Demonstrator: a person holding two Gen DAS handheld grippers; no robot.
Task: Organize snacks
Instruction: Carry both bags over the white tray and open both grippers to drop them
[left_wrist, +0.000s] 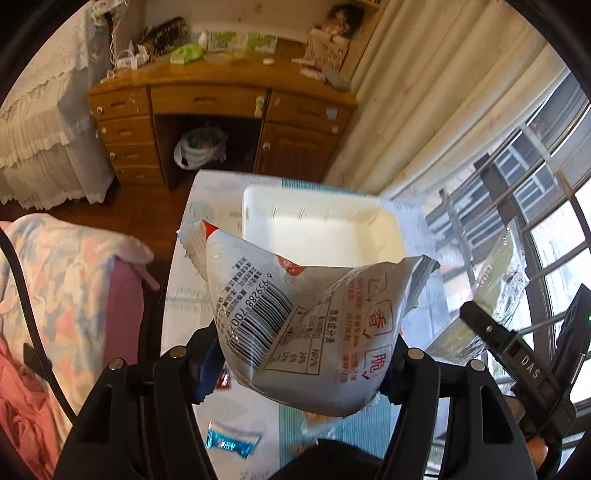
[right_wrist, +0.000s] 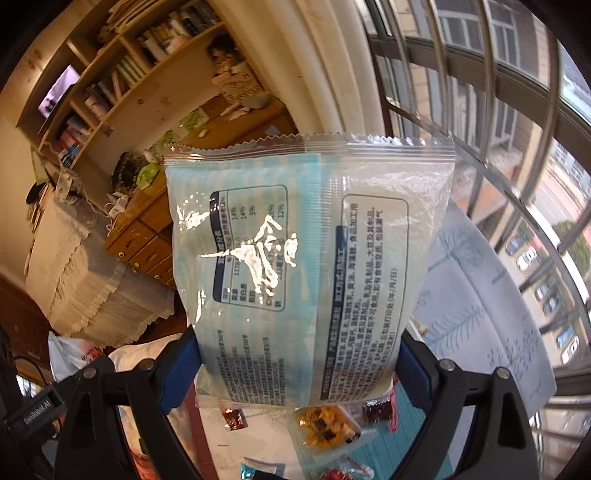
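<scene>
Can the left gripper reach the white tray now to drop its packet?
Probably yes: the white tray lies just ahead, empty and unblocked, and the left gripper holds the grey packet.

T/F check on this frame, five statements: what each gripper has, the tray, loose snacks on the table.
1. The left gripper holds a crumpled white packet with a barcode. True.
2. The right gripper is empty. False: it is shut on a flat pale-blue packet.
3. The white tray beyond the left gripper is full of snacks. False: the part of its inside that shows is bare.
4. A small blue wrapped sweet lies on the table below the left gripper. True.
5. No snacks remain on the table under the right gripper. False: a packet of yellow snacks and small red packets lie there.
</scene>
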